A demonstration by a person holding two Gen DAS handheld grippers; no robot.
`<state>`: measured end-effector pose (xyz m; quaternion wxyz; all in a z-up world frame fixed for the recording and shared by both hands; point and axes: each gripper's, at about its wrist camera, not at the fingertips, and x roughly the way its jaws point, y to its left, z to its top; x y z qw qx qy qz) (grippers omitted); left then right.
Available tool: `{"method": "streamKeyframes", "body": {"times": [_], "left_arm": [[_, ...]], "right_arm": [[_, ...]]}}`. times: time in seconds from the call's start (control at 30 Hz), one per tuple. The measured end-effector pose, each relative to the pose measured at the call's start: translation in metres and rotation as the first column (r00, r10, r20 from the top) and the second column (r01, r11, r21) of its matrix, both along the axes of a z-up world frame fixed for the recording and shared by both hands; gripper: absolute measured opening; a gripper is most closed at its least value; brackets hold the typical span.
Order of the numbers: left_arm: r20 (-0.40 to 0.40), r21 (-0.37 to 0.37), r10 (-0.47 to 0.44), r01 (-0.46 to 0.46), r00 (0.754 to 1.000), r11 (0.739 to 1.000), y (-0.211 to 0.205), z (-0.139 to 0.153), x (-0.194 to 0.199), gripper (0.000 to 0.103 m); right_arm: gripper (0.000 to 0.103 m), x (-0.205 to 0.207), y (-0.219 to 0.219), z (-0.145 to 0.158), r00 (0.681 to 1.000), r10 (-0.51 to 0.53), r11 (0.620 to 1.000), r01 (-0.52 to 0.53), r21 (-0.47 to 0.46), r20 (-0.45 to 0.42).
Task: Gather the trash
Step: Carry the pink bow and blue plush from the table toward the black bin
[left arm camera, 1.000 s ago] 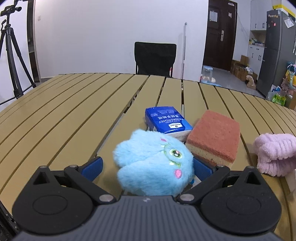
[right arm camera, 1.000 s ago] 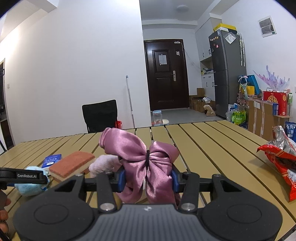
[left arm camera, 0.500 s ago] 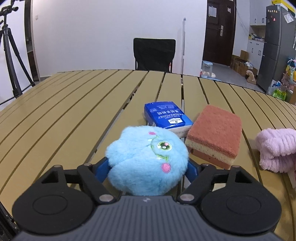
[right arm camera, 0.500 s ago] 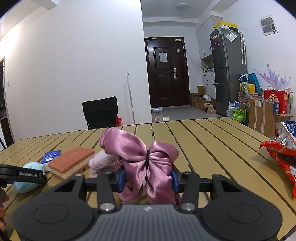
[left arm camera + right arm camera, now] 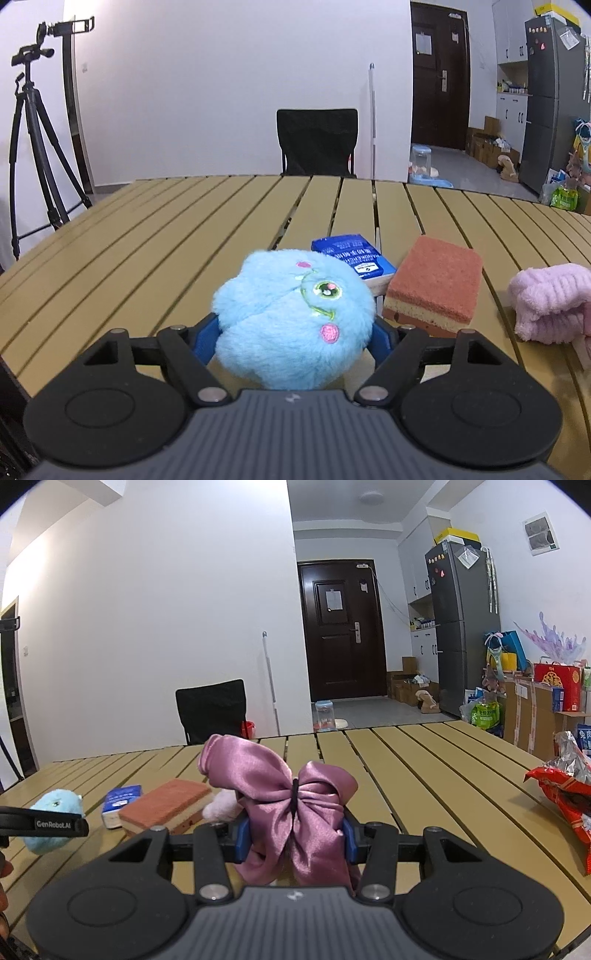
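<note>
My left gripper (image 5: 293,338) is shut on a fluffy blue plush toy (image 5: 295,321) and holds it lifted above the wooden slat table (image 5: 166,236). The toy also shows at the left of the right wrist view (image 5: 55,812). My right gripper (image 5: 293,836) is shut on a purple satin bow (image 5: 288,797) and holds it above the table. A red snack bag (image 5: 565,801) with a torn foil top lies at the table's right edge.
A blue tissue pack (image 5: 351,256), an orange sponge (image 5: 436,284) and a pink fluffy cloth (image 5: 550,301) lie on the table ahead of the left gripper. A black chair (image 5: 317,142) stands behind the far edge. A tripod (image 5: 33,147) stands at the left.
My left gripper closed on the blue plush toy and lifted it off the table. My right gripper kept its hold on the bow and rose a little.
</note>
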<state>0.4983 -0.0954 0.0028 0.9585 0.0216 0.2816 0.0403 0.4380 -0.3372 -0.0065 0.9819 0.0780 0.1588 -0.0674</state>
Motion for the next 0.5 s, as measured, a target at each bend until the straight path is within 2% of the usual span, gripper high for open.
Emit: {"method": "streamKeyframes", "body": {"times": [0.23, 0.5], "left_arm": [[0.037, 0.016, -0.015, 0.015, 0.999, 1.0, 0.001, 0.012, -0.026, 0.078], [0.063, -0.003, -0.037, 0.037, 0.997, 0.999, 0.013, 0.023, -0.057, 0.078]], "right_arm": [[0.045, -0.02, 0.013, 0.01, 0.999, 0.019, 1.0, -0.018, -0.02, 0.029], [0.045, -0.045, 0.035, 0.016, 0.998, 0.054, 0.997, -0.051, -0.065, 0.044]]}}
